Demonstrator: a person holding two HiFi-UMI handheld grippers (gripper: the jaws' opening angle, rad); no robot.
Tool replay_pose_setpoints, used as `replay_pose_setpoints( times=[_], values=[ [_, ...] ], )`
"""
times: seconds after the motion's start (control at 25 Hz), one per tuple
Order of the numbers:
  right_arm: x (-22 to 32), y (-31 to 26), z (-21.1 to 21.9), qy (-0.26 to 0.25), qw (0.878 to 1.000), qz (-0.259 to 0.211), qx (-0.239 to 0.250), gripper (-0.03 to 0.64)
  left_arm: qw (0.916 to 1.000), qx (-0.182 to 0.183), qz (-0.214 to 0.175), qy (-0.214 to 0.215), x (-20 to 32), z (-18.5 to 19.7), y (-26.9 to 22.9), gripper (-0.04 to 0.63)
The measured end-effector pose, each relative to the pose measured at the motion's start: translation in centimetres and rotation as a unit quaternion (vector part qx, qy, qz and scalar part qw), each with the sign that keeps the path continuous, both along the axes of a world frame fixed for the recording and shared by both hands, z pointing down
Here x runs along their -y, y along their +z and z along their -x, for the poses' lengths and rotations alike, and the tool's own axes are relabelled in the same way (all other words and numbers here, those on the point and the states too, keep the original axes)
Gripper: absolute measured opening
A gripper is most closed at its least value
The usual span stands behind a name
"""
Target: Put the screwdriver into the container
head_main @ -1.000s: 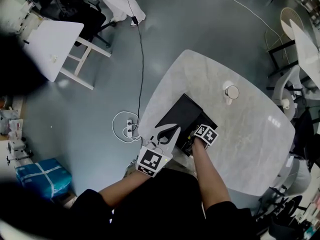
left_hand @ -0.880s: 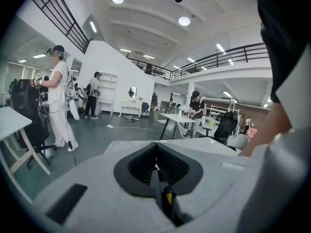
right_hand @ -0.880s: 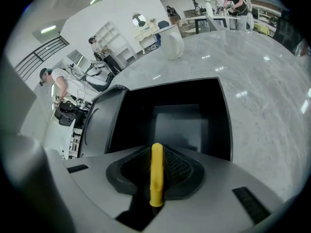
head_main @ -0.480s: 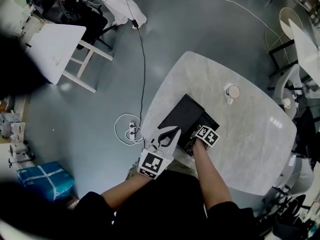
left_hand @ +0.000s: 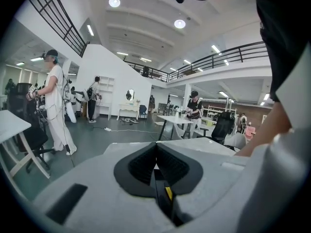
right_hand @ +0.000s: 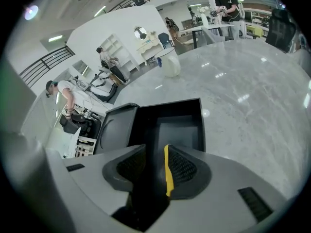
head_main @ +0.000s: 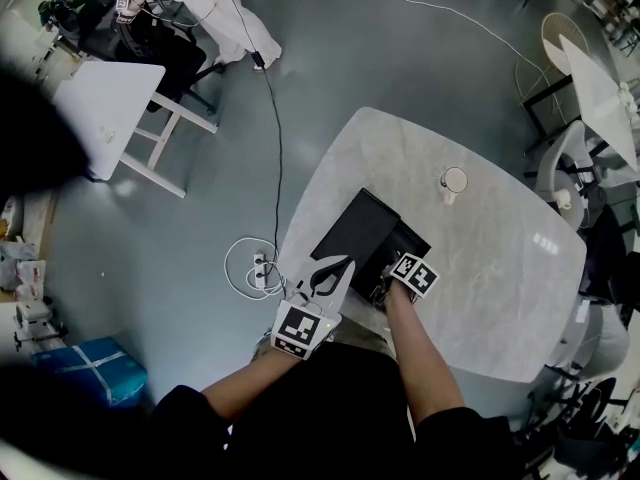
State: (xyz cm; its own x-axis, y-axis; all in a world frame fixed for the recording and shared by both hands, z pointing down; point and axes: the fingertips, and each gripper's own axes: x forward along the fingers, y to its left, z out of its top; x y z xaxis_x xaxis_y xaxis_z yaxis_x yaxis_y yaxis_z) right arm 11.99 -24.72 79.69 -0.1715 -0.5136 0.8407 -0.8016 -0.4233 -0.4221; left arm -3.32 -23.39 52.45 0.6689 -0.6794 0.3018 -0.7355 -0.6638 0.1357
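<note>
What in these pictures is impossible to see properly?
- Dark, yellow-edged shape between the opening right tongs: right gripper view, too shadowed to say whether it is the screwdriver.
- Near end of the container: right gripper view, hidden behind the tongs' body.
- Contents of the cup: head view, too small.
- Table under the shut left tongs: left gripper view, blocked by their own body.

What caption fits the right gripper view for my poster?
Right gripper opening its jaws, screwdriver between them, over the open black container.
</note>
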Motion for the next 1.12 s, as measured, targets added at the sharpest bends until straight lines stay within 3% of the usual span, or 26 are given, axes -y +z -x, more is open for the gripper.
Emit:
replay_pose_setpoints(
  times=[0.44, 0.72, 0.92, 1.12],
  values=[
    [-3.8, -4.6, -1.5, 0.019, 0.998, -0.053, 0.006, 0.129, 0.9992, -0.023, -0.02, 0.026, -3.9, 0.0, -1.8, 0.015],
    [-9.5, -12.4, -0.1, 0.023, 0.99, -0.138, 0.021, 0.121, 0.9978, -0.049, -0.037, 0.026, -9.1, 2.6, -4.0, 0.015],
    [-15.1, -21.7, 4.0, -0.036, 0.972, -0.231, -0.028, 0.084, 0.9955, -0.079, -0.043, 0.029, -14.6, 6.6, -6.4, 0.015],
    [-23.3, -30.1, 9.0, -0.105, 0.94, -0.311, -0.088, 0.031, 0.9904, -0.125, -0.05, 0.031, -21.1, 9.0, -8.9, 0.015]
  ],
)
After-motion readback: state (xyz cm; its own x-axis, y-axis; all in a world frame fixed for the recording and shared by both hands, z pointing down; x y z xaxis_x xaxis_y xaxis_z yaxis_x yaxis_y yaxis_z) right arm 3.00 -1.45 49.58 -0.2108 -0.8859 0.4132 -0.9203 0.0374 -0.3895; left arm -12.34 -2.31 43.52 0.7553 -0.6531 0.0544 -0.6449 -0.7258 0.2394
